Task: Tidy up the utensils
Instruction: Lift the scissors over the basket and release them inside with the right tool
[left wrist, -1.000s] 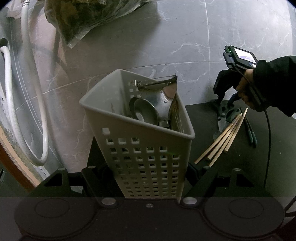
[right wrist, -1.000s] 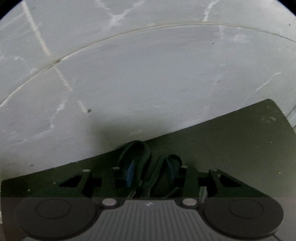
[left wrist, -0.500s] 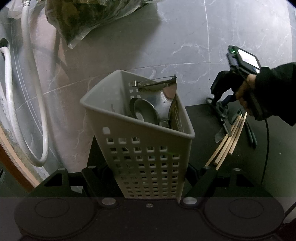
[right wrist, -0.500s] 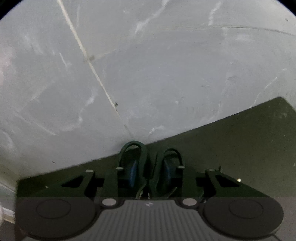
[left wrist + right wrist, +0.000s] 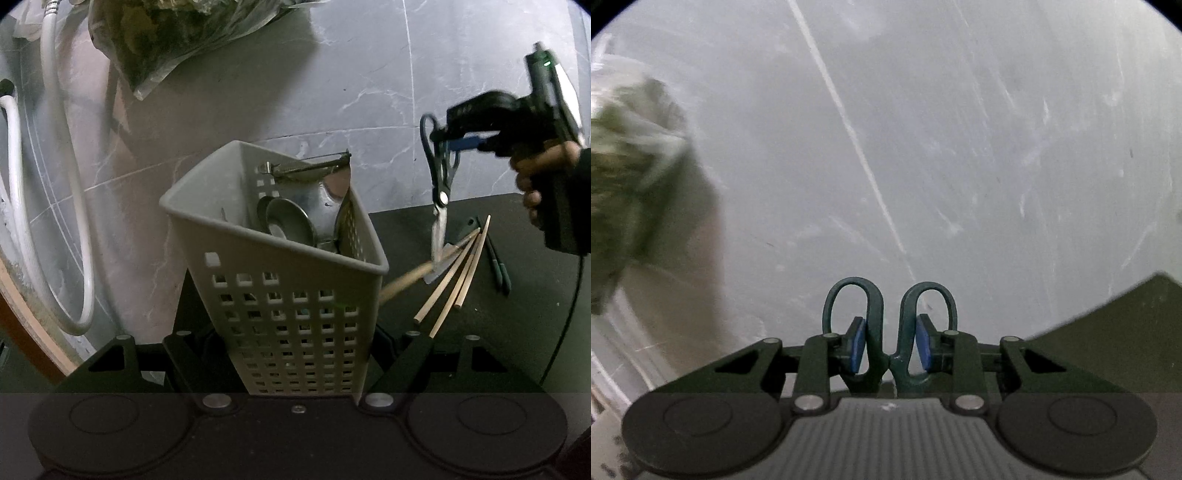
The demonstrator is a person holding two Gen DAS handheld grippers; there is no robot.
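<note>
My left gripper (image 5: 295, 354) is shut on a grey perforated utensil basket (image 5: 295, 295) and holds it tilted; metal spoons (image 5: 291, 221) and a metal tool lie inside it. My right gripper (image 5: 448, 138) is shut on dark-handled scissors (image 5: 439, 192), which hang blades down above the black mat (image 5: 498, 332). In the right wrist view the scissor handle loops (image 5: 890, 325) sit between the blue pads (image 5: 857, 345). Several wooden chopsticks (image 5: 454, 280) and green pens (image 5: 498, 266) lie on the mat.
A grey marble wall (image 5: 332, 74) is behind. A white hose (image 5: 55, 184) hangs at the left. A plastic bag of greens (image 5: 177, 37) hangs at the top left. A wooden edge (image 5: 29, 325) runs at the lower left.
My right gripper has lifted the scissors off the mat and carried them up and toward the basket. One chopstick has shifted toward the basket. The basket has stayed in place.
</note>
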